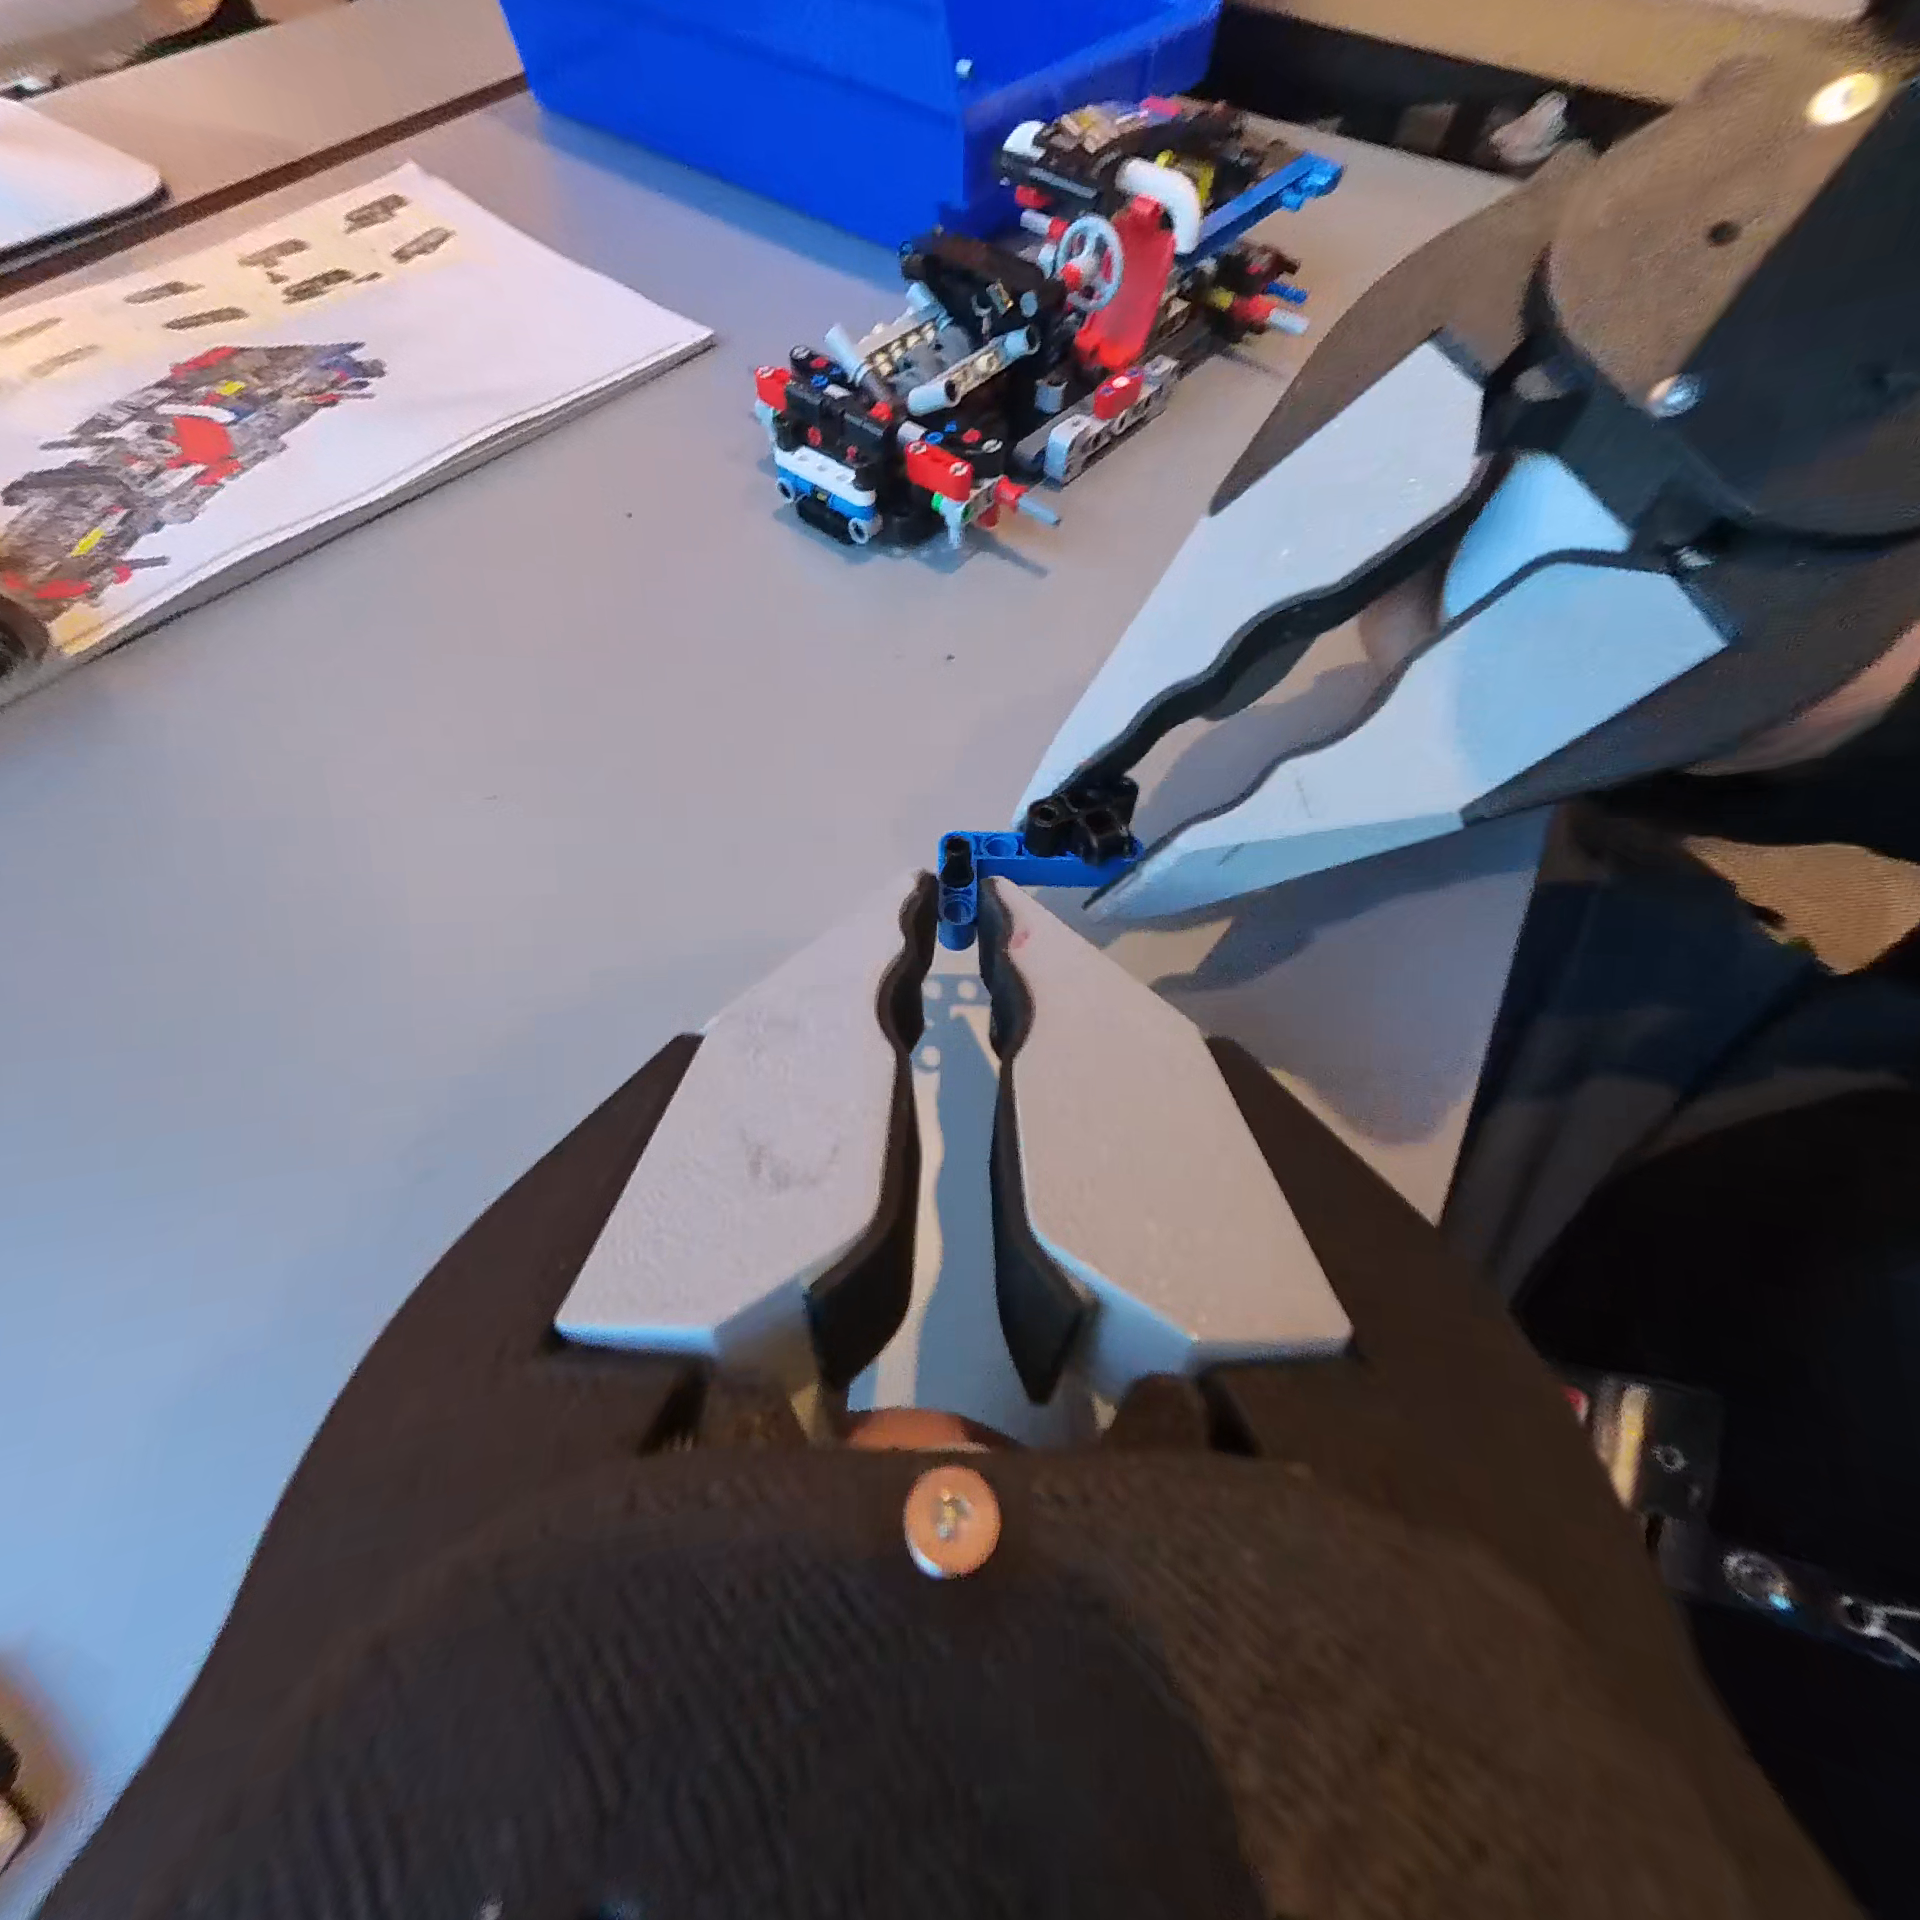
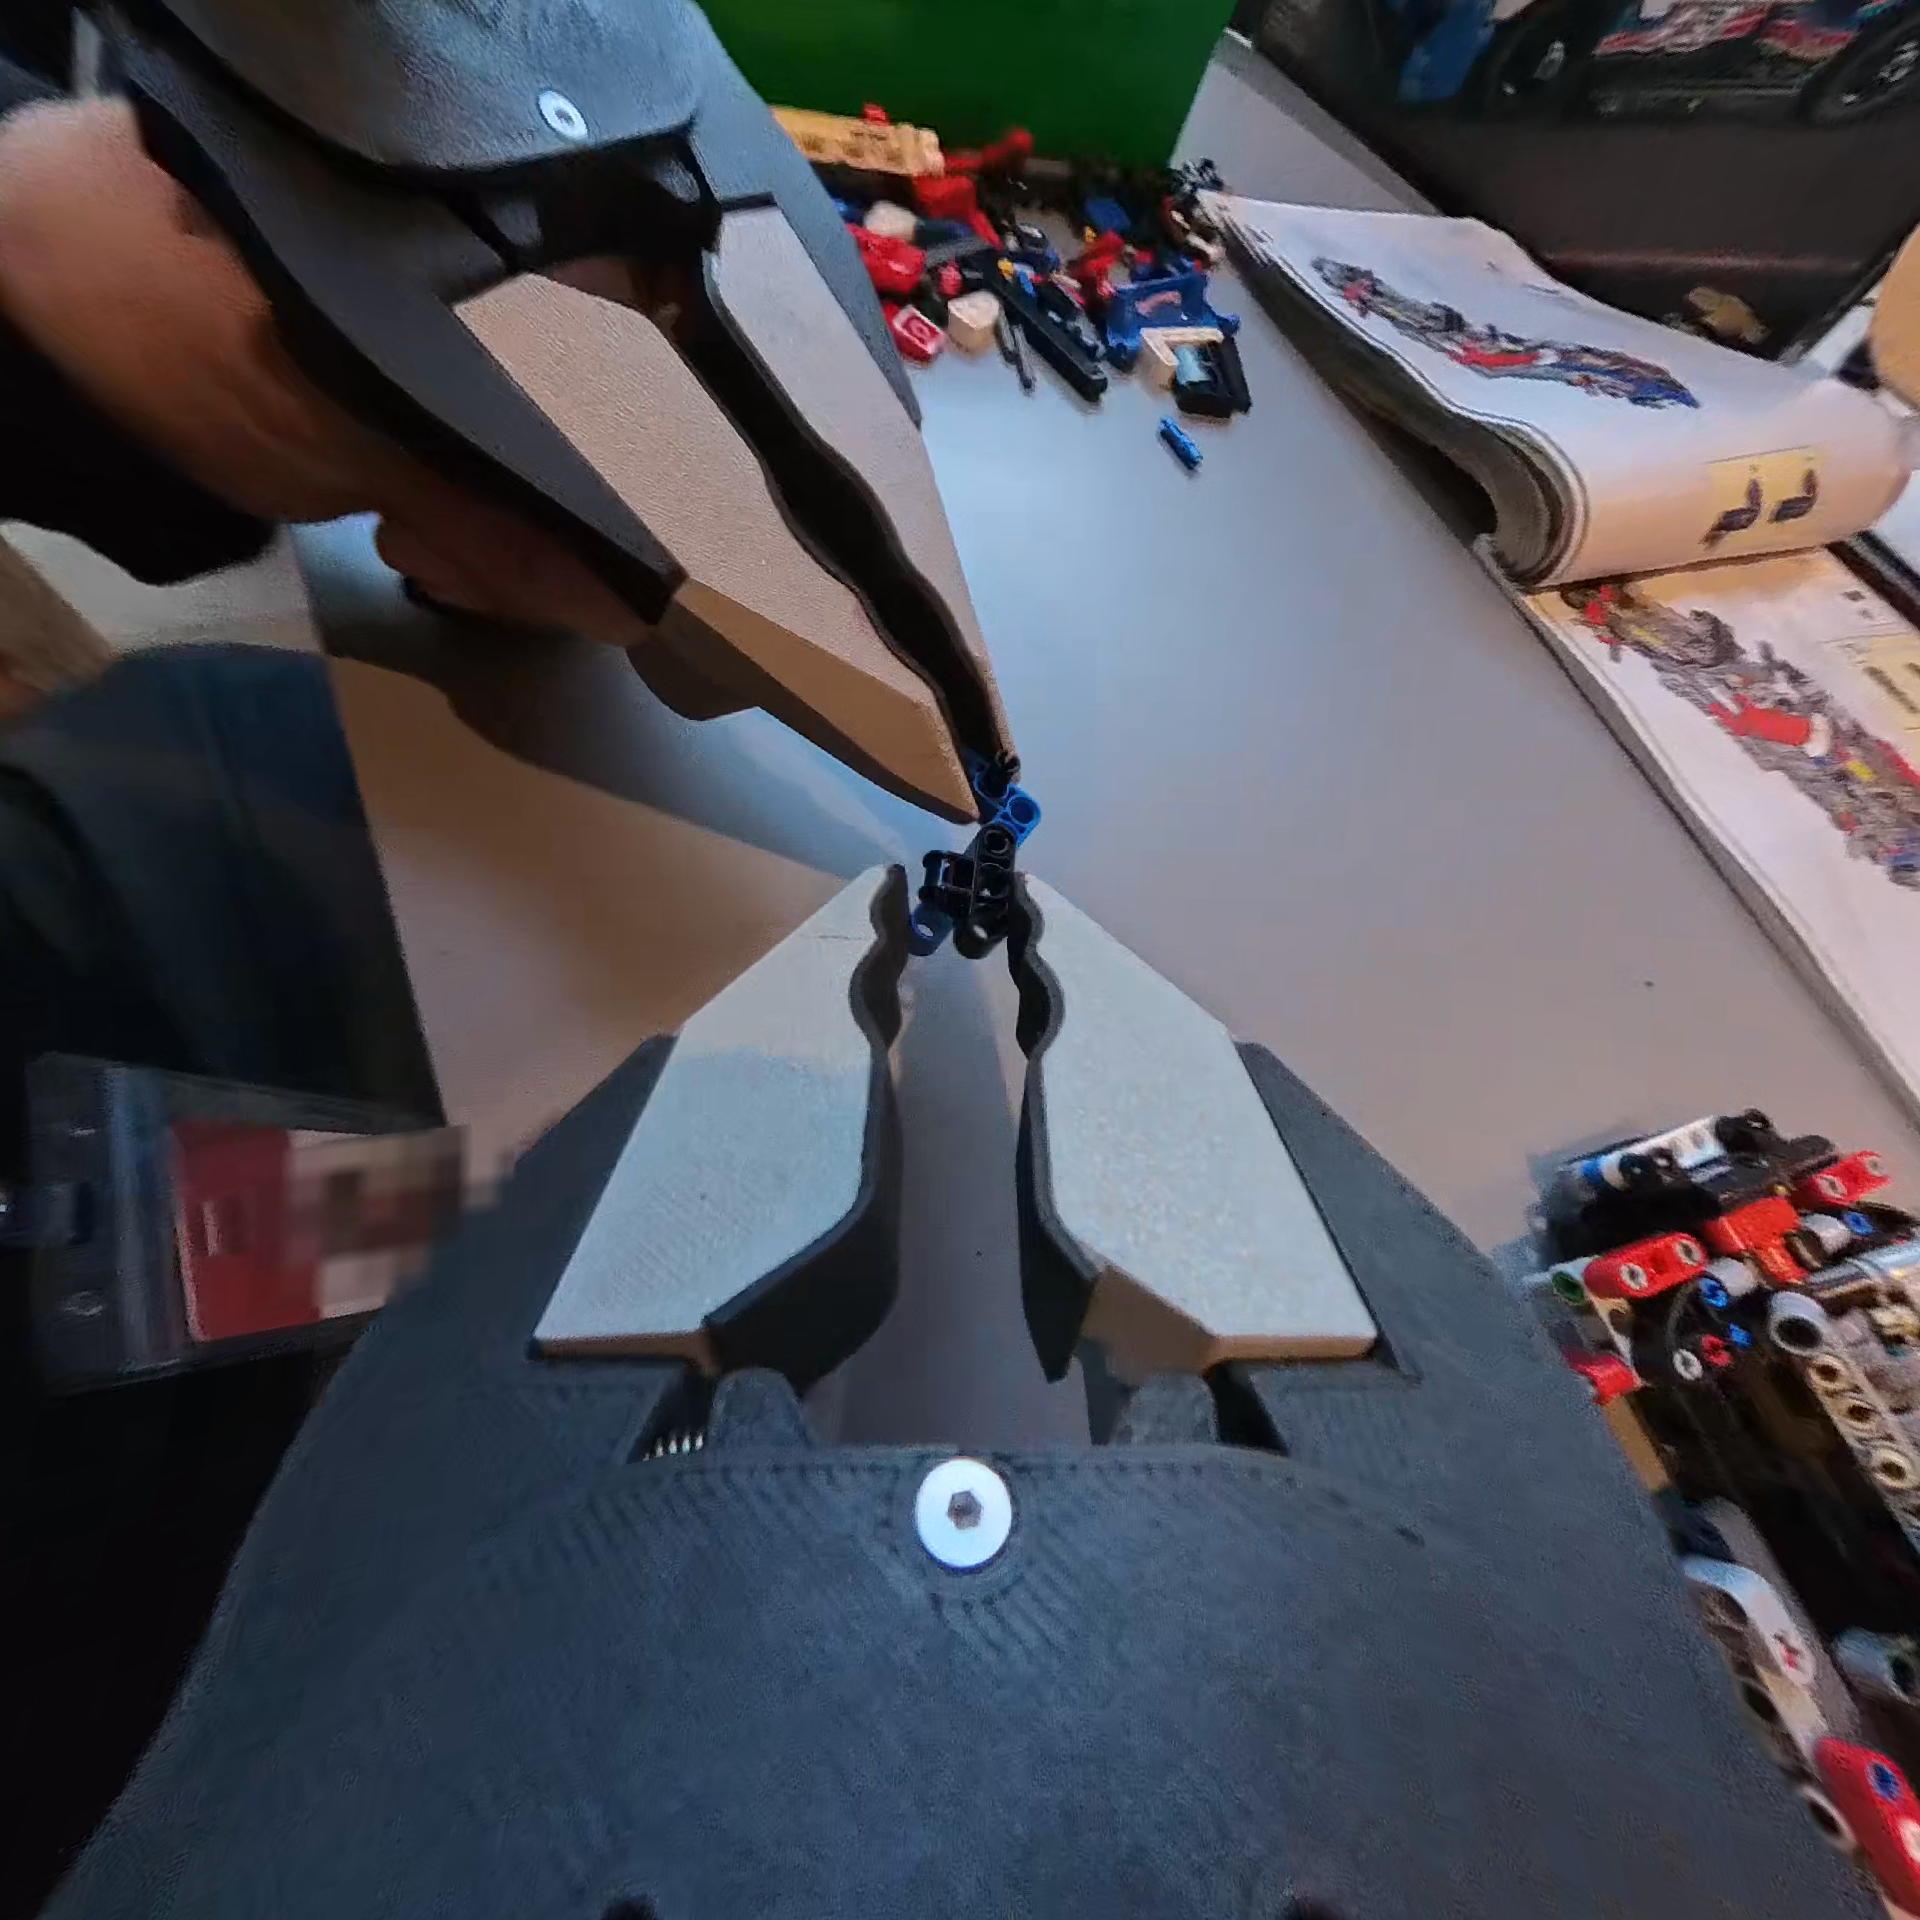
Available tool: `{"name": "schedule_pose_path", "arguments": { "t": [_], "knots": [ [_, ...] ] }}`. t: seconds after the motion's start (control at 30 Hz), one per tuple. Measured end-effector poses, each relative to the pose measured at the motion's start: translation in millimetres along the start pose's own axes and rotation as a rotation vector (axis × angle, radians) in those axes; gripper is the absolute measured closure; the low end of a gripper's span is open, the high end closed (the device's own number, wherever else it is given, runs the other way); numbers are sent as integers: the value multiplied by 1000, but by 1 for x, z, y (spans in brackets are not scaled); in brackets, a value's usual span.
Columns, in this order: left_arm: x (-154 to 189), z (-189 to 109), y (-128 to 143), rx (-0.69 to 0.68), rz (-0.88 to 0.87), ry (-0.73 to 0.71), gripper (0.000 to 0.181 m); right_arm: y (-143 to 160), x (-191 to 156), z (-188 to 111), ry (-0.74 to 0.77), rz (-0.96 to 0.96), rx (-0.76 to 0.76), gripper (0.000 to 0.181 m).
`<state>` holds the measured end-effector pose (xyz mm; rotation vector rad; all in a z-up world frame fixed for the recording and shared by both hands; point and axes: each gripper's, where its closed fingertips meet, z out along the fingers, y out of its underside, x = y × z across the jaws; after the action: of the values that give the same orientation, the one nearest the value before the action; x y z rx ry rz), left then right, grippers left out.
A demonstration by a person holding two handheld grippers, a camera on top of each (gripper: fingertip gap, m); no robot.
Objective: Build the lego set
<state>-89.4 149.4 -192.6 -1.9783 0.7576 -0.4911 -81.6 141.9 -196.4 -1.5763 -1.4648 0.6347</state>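
closest in the left wrist view, the left claw (image 1: 958, 914) is pinched narrow on the short leg of a blue beam (image 1: 1013, 854), an l-shaped piece held in the air above the worktop (image 1: 416, 831). just beyond, the right claw (image 1: 1091, 831) grips the beam's other end together with a black connector (image 1: 1081, 816) seated on it. in the right wrist view the same cluster sits between the right claw's tips, the connector (image 2: 977, 883) uppermost.

the piece looks light, stiff and small, and its smooth plastic would likely slip or twist if pinched at a corner. the flat sides of the beam seem the best hold, leaving the pin holes free. pushing the connector home probably needs a straight, steady squeeze, or the piece may pop out.

farther off on the worktop stands the half-built car (image 1: 1029, 332), red, black and grey, well apart from the claws. left of it lies an open booklet (image 1: 343, 384), and behind the car a blue bin (image 1: 862, 94). the right wrist view shows a heap of loose parts (image 2: 1039, 281) at the far end, before a green bin (image 2: 987, 62), and more booklets (image 2: 1558, 416) to the right. nothing lies between the claws and the car.
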Motion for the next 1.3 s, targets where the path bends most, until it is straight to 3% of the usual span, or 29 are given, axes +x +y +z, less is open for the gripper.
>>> {"name": "schedule_pose_path", "arguments": {
  "t": [0.13, 0.47, 0.53, 0.67, 0.7, 0.8, 0.87, 0.97, 1.17, 1.3],
  "knots": [
    [-3, 7, 8, -66, 82, -69, 176, -2, 5, 4, 3, 70, 21, 170],
    [-5, 5, -10, 40, 91, -146, 175, -22, 25, 3, -78, 345, 164, 170],
    [-4, 3, -13, 69, 11, -67, 175, -25, 23, -1, -118, 352, 197, 170],
    [3, -20, -25, 152, -246, 314, 155, -38, 10, -14, -300, 357, 307, 170],
    [10, -27, -29, 168, -259, 417, 155, -40, 7, -17, -340, 365, 327, 170],
    [21, -33, -30, 161, -207, 538, 154, -44, 4, -23, -442, 400, 363, 171],
    [27, -27, -31, 136, -174, 561, 150, -46, 5, -26, -460, 417, 381, 171],
    [29, -17, -34, 143, -135, 550, 160, -47, 3, -28, -481, 411, 392, 171],
    [39, -16, -36, 160, -256, 711, 162, -42, -2, -31, -535, 350, 362, 170],
    [27, -4, -25, 93, -161, 532, 172, -37, 6, -19, -424, 325, 309, 168]
  ]
}}
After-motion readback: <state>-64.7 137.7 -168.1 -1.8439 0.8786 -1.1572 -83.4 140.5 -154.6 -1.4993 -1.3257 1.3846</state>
